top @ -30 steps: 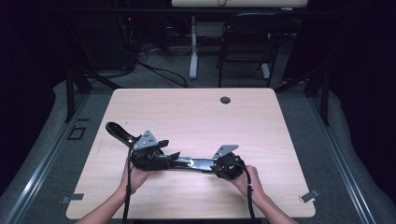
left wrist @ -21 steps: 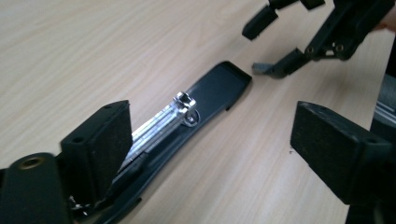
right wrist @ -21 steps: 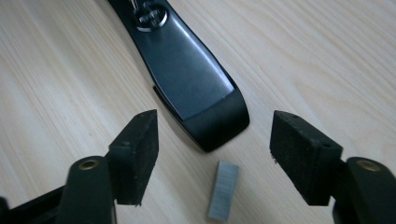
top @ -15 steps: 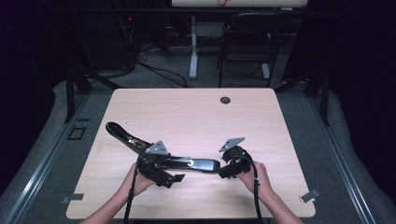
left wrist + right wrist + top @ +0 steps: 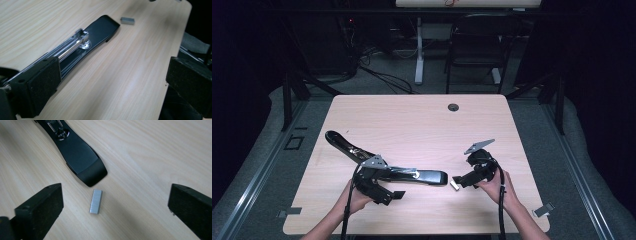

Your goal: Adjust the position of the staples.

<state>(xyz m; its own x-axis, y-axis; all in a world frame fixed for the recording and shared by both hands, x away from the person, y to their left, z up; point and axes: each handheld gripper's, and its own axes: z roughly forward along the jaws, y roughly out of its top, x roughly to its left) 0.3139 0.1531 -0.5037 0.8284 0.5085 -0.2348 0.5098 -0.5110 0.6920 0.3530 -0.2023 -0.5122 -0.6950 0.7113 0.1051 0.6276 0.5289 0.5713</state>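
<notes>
From the high view I see the long black stapler (image 5: 387,167) lying opened flat on the pale wood-grain table (image 5: 412,120). My left gripper (image 5: 379,187) sits just beside its middle, my right gripper (image 5: 462,181) off its rounded end; both jaws have just been opening and stand spread, empty.

In the left gripper view, a chrome rail runs along the glossy stapler (image 5: 82,42).

In the right gripper view, a small grey metal staple block (image 5: 96,201) lies just off the stapler's tip, between my spread foam-faced pads (image 5: 42,207).
</notes>
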